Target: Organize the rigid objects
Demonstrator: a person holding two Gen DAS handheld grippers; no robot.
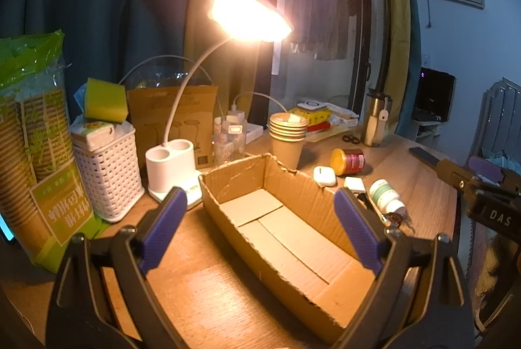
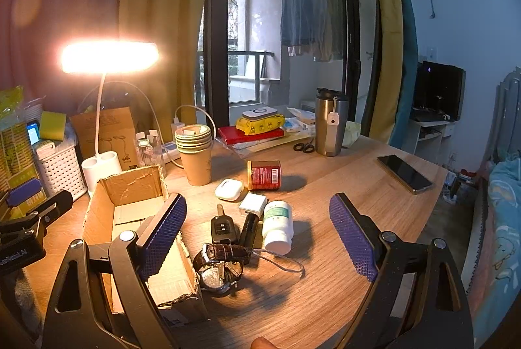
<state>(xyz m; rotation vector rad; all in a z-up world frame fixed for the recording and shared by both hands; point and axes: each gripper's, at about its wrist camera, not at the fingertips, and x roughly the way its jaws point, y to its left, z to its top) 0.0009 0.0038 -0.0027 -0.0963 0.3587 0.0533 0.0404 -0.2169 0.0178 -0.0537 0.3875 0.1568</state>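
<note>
Cardboard box point(image 1: 286, 235) lay open in the centre of the left wrist view, between the spread purple pads of the left gripper point(image 1: 257, 202) — jaws wide apart, holding nothing. Sat on the wooden table point(image 2: 342, 179), just right of the white desk lamp base point(image 1: 171, 168). Showed again at lower left of the right wrist view point(image 2: 130, 218), partly behind the left pad of the right gripper point(image 2: 257, 215), likewise released and empty. Between that gripper's pads, lower centre: wristwatch point(image 2: 218, 267) nearest, then car key point(image 2: 221, 226), black cylinder point(image 2: 249, 230) and white pill bottle point(image 2: 278, 226) on its side — all just right of the box. Further up the frame: white charger cube point(image 2: 253, 205), earbud case point(image 2: 229, 189), red can point(image 2: 264, 175) lying sideways. Stack of paper cups point(image 2: 194, 153) stood upright behind the box; phone point(image 2: 405, 173) lay well apart at the right.
</note>
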